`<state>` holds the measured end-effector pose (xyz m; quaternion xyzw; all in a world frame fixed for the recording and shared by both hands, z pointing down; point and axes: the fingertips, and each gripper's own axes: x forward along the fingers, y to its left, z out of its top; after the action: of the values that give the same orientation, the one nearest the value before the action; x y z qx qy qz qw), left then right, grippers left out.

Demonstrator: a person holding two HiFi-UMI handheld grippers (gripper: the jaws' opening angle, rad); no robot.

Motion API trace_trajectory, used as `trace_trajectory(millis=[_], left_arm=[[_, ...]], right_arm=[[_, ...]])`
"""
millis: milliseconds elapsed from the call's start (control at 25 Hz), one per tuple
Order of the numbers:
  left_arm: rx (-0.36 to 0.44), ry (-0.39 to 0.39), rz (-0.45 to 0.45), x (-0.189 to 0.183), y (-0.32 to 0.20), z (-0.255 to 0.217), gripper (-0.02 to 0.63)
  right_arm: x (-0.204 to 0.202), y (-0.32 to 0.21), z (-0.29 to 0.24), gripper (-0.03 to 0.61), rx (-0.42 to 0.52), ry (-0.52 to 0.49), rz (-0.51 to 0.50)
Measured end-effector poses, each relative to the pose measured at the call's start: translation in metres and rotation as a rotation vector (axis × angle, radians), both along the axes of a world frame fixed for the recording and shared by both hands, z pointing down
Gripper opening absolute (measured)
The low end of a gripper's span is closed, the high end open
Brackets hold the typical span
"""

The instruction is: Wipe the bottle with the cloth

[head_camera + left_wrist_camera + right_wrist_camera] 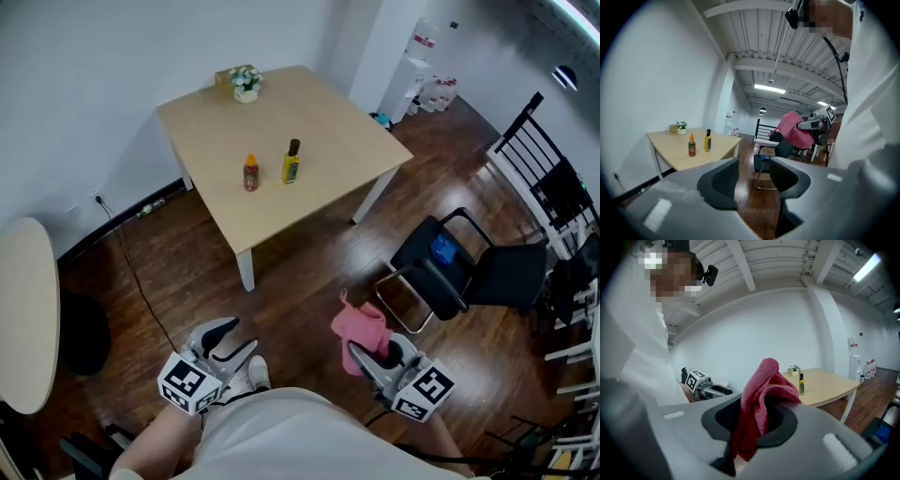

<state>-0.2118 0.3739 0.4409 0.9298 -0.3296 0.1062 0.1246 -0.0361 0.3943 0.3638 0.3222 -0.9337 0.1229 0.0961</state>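
Note:
Two bottles stand upright on the light wooden table (319, 122): a yellow one with a black cap (292, 162) (708, 140) (801, 384) and a smaller red one (250, 173) (692, 145) to its left. Both grippers hang close to the person's body, well short of the table. My right gripper (370, 361) (757, 416) is shut on a pink cloth (361, 326) (761, 394) (792, 129) that bunches up above its jaws. My left gripper (223, 339) (752, 171) has its jaws partly apart with nothing between them.
A small potted plant (246, 84) sits at the table's far edge. A black chair (459, 267) stands on the wooden floor to the right, a black rack (553, 187) beyond it. A round pale table (23, 309) is at the left, a cable (131, 272) along the floor.

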Motion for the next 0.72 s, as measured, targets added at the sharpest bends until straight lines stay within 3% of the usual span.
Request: trace_trajectory(millis=[200,720], left_arm=[[0.044,0.003,0.037,0.04,0.04,-0.024,0.215],[0.004,0.035,-0.006,0.054,0.14,-0.033,0.213]], right_arm=[[0.027,0.052,0.006,0.075,-0.01,0.005,0.024],[0.025,0.139,0.027,0.075,-0.008,-0.048,-0.032]])
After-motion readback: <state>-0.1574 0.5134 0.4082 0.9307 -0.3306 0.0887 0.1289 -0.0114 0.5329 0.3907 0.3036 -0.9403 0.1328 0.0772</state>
